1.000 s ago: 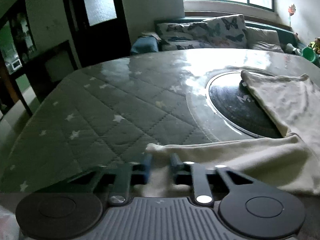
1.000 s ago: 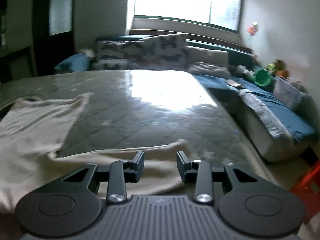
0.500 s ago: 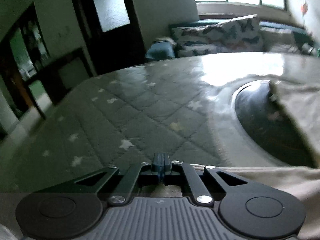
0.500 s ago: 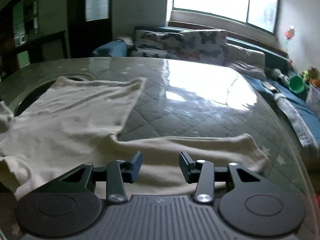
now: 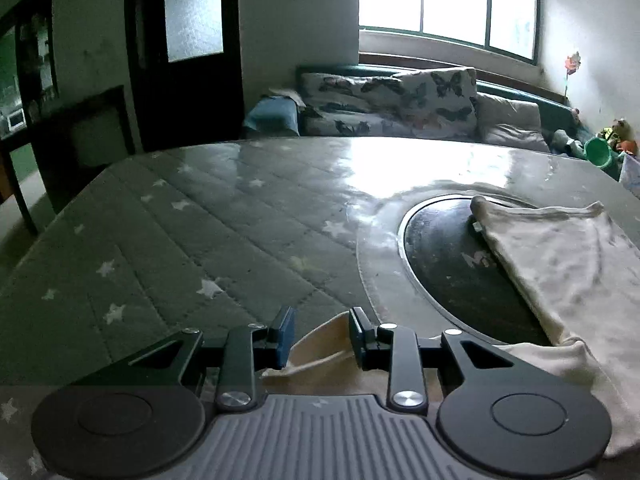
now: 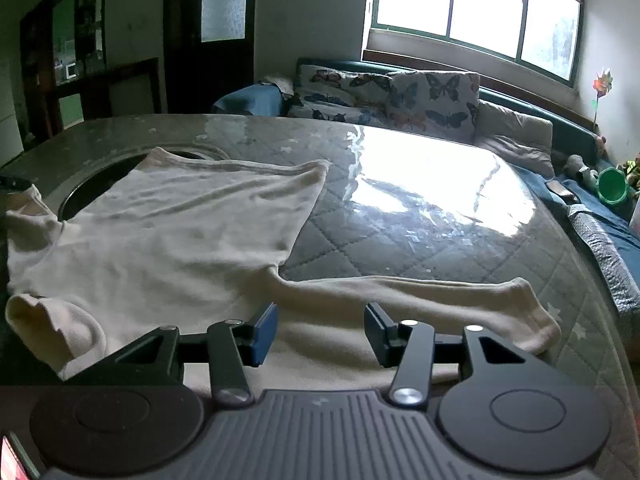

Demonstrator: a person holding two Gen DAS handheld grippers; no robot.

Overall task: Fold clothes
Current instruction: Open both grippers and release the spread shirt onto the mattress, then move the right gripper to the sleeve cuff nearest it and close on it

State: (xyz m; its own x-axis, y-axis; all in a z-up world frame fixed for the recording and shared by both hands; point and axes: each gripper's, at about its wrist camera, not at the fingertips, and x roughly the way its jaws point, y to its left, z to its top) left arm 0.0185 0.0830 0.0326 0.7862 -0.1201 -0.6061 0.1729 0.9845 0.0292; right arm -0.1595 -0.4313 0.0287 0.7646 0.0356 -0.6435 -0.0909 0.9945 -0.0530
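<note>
Jaws of left gripper (image 5: 320, 334), just opened, straddle a loose sleeve tip of the cream long-sleeved cotton shirt (image 6: 180, 216); right gripper (image 6: 320, 330), widening, hovers empty over the other sleeve, stretched rightward across the quilted counter (image 6: 420, 240).

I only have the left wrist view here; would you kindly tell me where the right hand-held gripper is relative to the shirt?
Observer: The right hand-held gripper hangs over the shirt at its near edge. Its jaws have just been opening, and no cloth is pinched between them.
Operator: Thank you. How does the sleeve on that side lie?
Observer: The sleeve lies stretched out flat toward the right, with its cuff resting on the table near the edge.
</note>
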